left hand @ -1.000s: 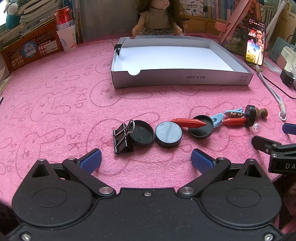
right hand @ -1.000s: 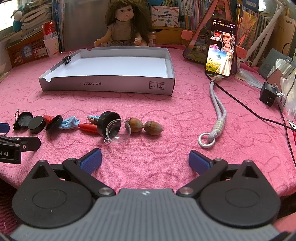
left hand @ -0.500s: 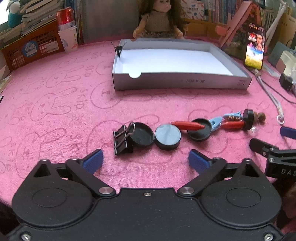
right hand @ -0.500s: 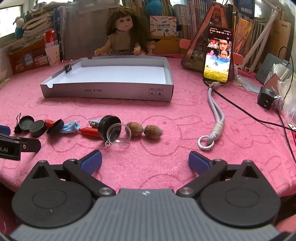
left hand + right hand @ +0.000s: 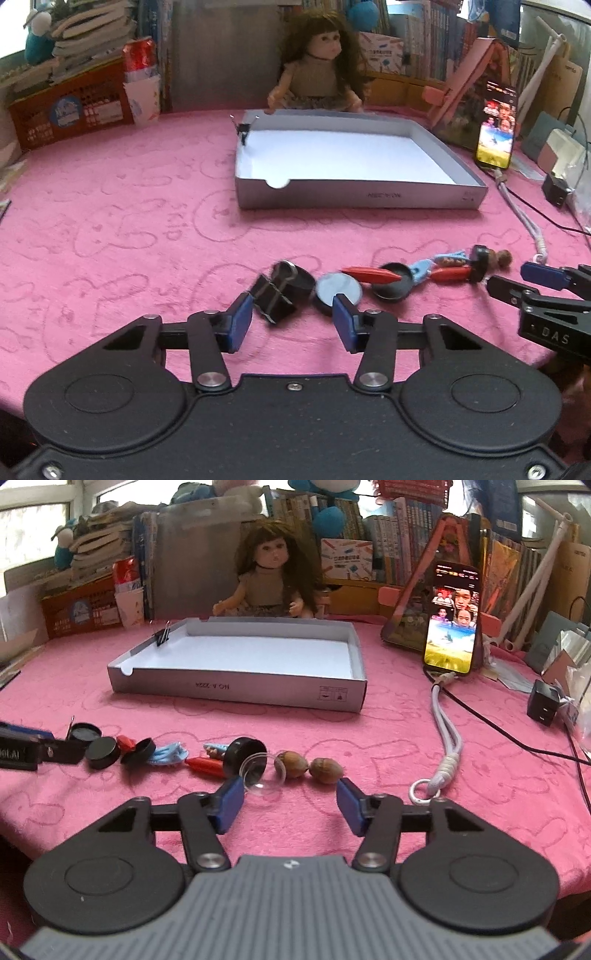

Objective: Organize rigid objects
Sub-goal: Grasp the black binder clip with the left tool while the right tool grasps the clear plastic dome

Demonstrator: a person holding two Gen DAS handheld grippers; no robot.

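Left claw (image 5: 292, 320) wide, low at counter's (image 5: 110, 206) near edge, fingers flanking the black binder clip (image 5: 272, 300) to take it first. Right claw (image 5: 290, 800) wide, facing two acorns (image 5: 310, 768). Grey box lid (image 5: 354, 192) waits empty toward far edge.

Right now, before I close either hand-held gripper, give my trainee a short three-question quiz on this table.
1. True or false: the grey tray already holds the two acorns.
2. What black item lies nearest the left hand-held gripper: A) binder clip, B) phone, C) charger?
3. Fill in: both hand-held grippers, including the right hand-held gripper, are ____.

Key: 1 false, they lie on the pink cloth; 2 A; 3 open.
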